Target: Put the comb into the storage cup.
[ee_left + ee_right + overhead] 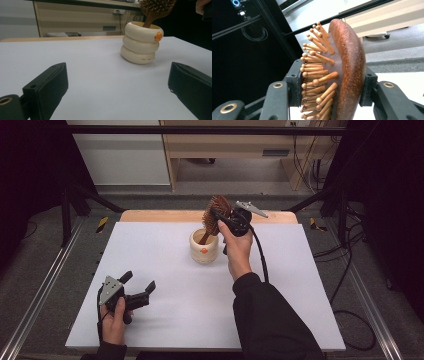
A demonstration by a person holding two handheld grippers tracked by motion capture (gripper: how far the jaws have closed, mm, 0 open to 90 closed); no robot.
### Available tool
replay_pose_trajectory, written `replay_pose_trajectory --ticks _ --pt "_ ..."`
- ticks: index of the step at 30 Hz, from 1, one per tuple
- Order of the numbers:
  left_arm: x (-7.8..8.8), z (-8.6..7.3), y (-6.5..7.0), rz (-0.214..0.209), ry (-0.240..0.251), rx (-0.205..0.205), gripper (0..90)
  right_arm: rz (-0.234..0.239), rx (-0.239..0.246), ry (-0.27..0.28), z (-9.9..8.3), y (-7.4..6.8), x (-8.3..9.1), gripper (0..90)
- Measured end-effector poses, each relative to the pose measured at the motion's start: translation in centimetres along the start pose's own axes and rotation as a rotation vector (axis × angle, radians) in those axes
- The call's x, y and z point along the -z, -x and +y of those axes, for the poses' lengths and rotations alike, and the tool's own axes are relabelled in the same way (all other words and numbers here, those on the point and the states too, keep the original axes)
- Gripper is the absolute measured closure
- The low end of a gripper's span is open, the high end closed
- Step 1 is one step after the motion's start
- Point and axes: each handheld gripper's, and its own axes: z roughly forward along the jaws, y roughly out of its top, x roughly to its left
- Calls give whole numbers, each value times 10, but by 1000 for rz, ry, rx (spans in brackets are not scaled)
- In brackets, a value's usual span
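white table (165, 320), gripped hairbrush (216, 212) in cup (204, 247)

White table (165, 315) bare and open across front and both sides, cream ringed cup (204, 247) the lone obstacle at centre rear, wooden hairbrush (214, 217) leaning up out of it, blocking its mouth from above

A white sheet (165, 320) is spread over the wooden table (165, 216), whose far edge is left bare. Beyond it, pale wooden furniture (225, 145) is seen against the wall, with cables (307, 170) hanging at its right. Black frame bars (200, 130) are set across the top, and metal rails (40, 290) are laid along both sides of the grey floor (50, 245).
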Motion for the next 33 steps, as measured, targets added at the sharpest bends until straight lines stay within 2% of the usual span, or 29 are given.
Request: replay_pose_trajectory --ticks 2,6,17,33 --pt "0 0 0 0 0 1 28 -2 -3 -2 -1 0 0 496" --pt "1 0 0 0 2 3 28 -4 -38 3 -2 4 1 495" --pt "0 0 2 -6 1 -13 28 -9 -53 0 -8 8 -2 494" --pt "0 0 1 -5 2 -11 27 -8 -72 -3 -12 11 -7 494"
